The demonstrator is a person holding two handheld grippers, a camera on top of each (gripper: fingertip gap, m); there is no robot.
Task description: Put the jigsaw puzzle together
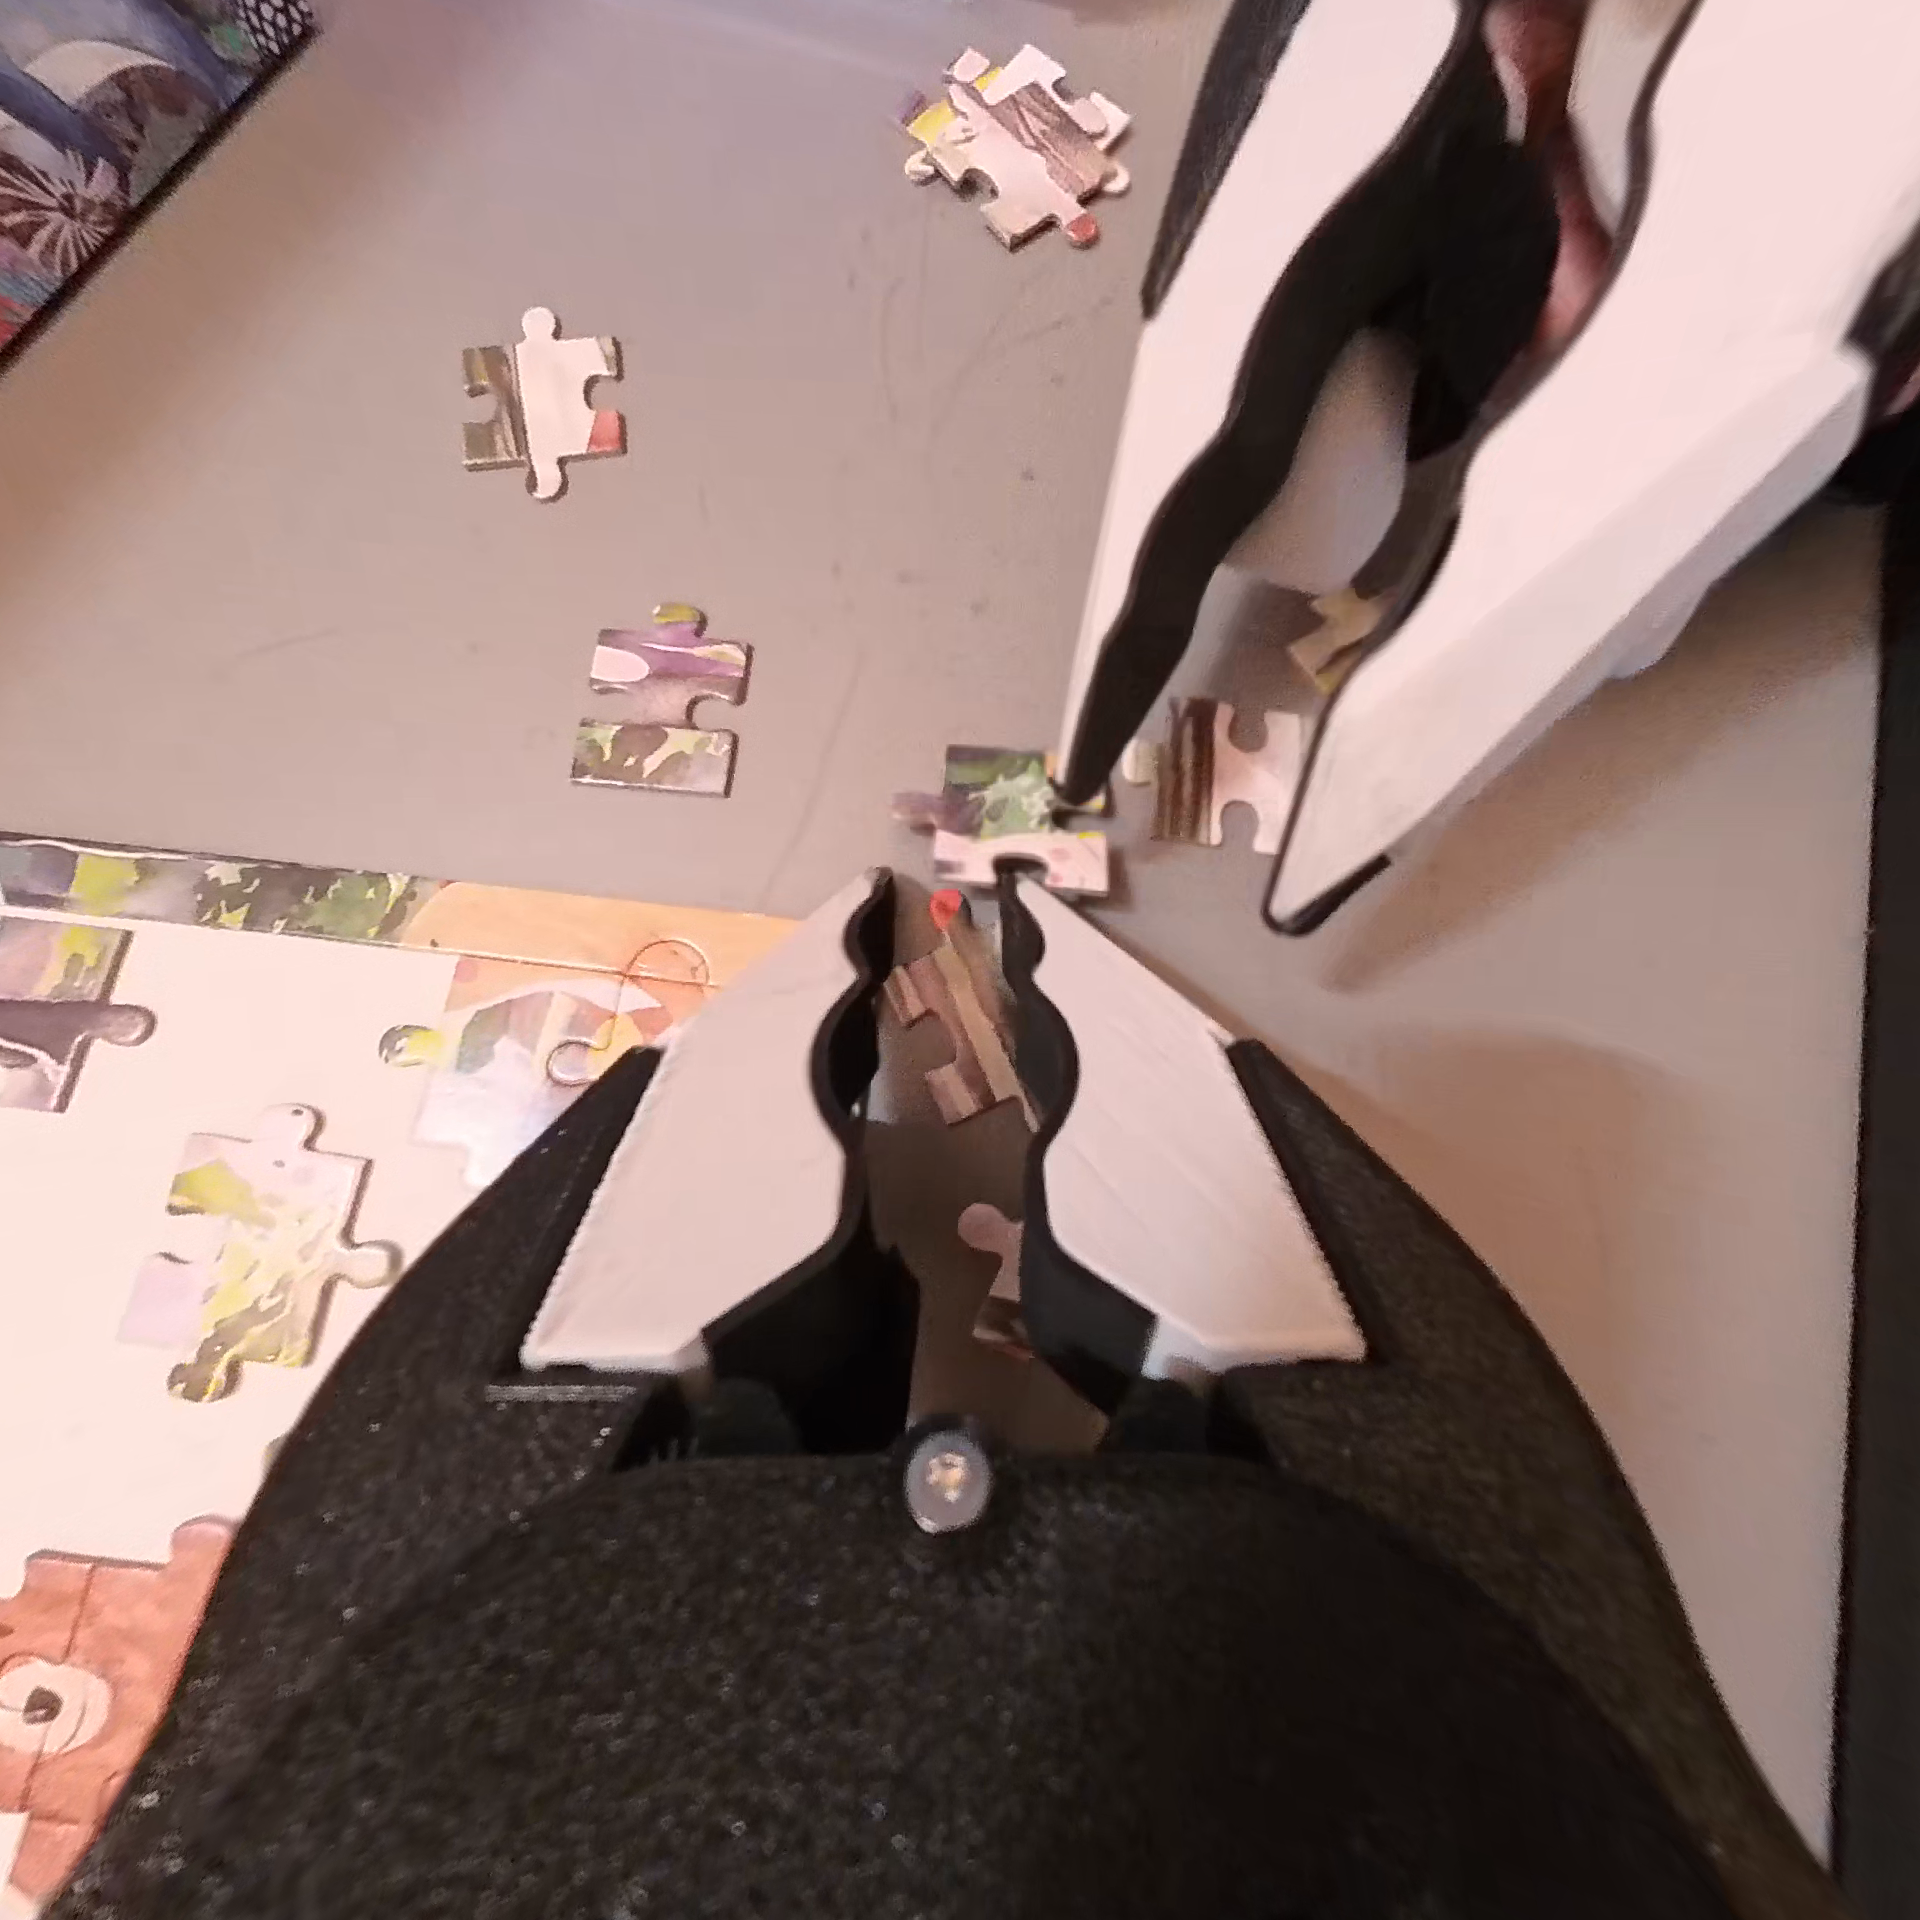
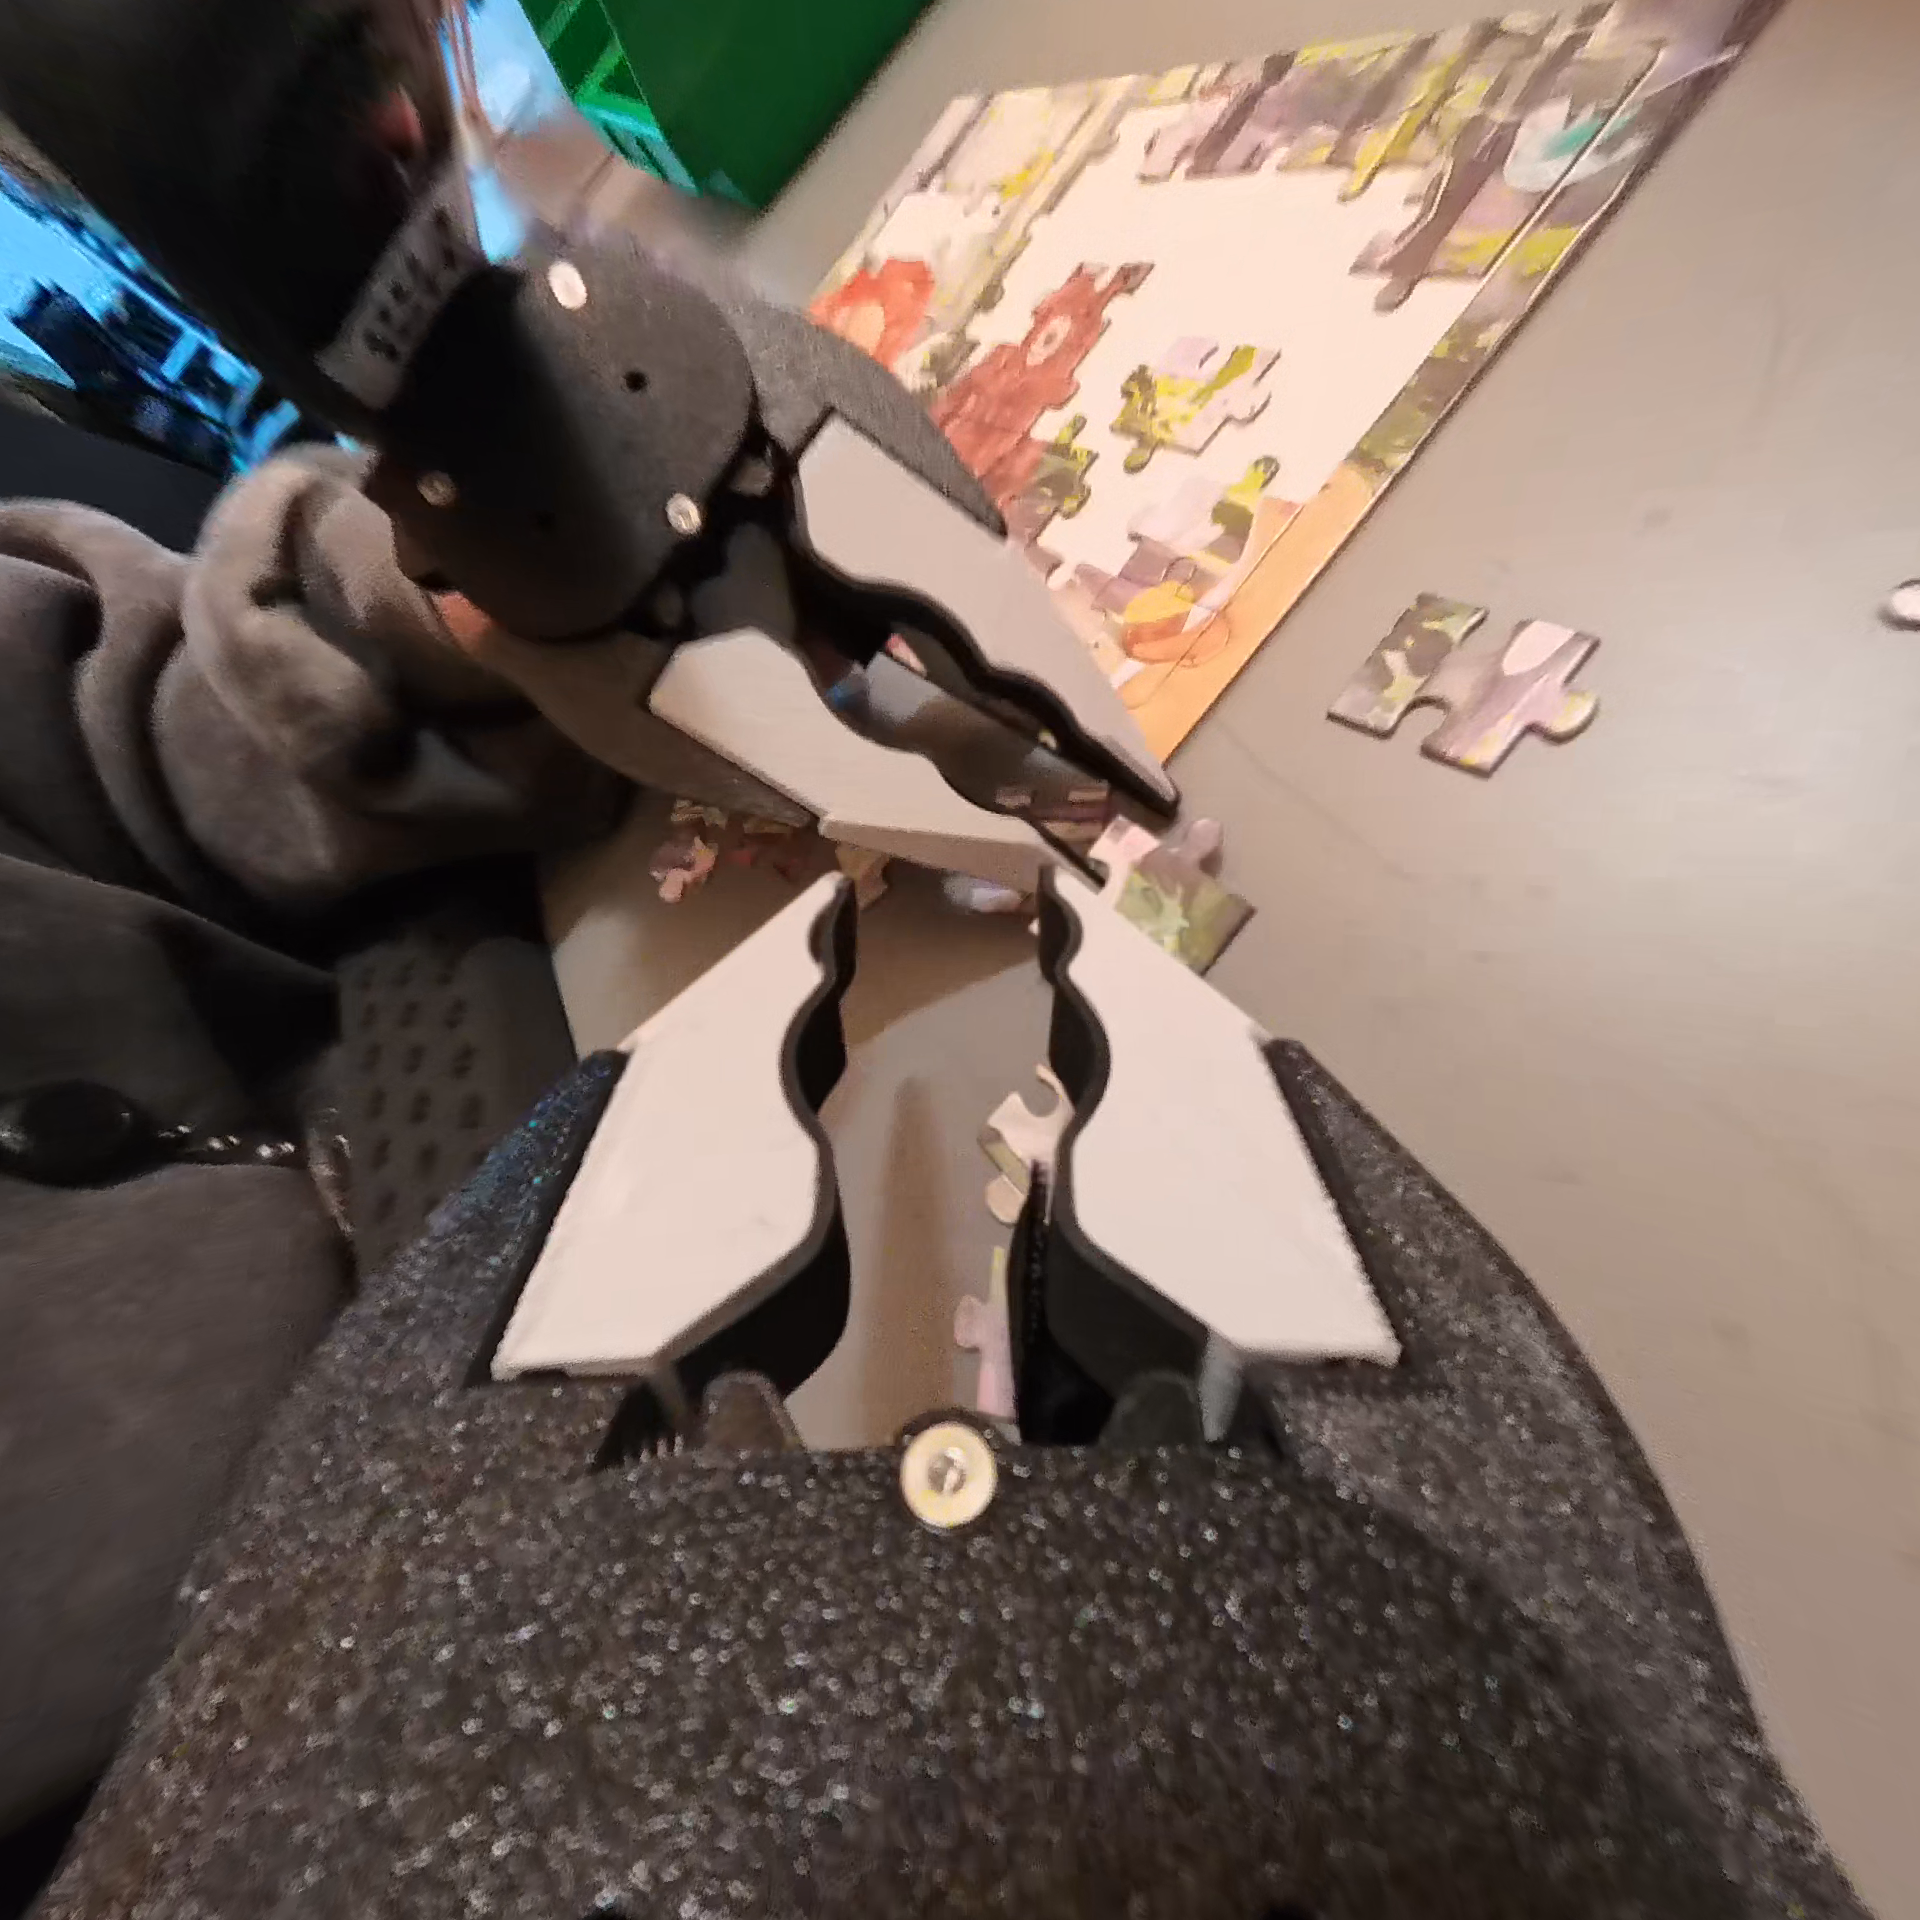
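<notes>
Partly assembled puzzle [image 1: 239, 1049] on the grey table [image 1: 312, 582], seen from both wrist cameras. The border and several patches of the picture are joined; a large white area inside the frame remains bare, with a few pieces lying loose on it. At least five more loose pieces are scattered on the table, among them a green-and-purple piece [image 1: 1013, 831] just beyond the tips of the left gripper [image 1: 940, 894].

The left gripper's jaws stand a little apart, with a striped piece [image 1: 951, 1039] between them; whether it is pinched or merely lies beneath cannot be told from this angle. The right gripper [image 2: 945, 894] is spread, its jaws gripping nothing, low over the table among the loose pieces.

Judged progress: perhaps half complete, with the interior to be filled.
</notes>
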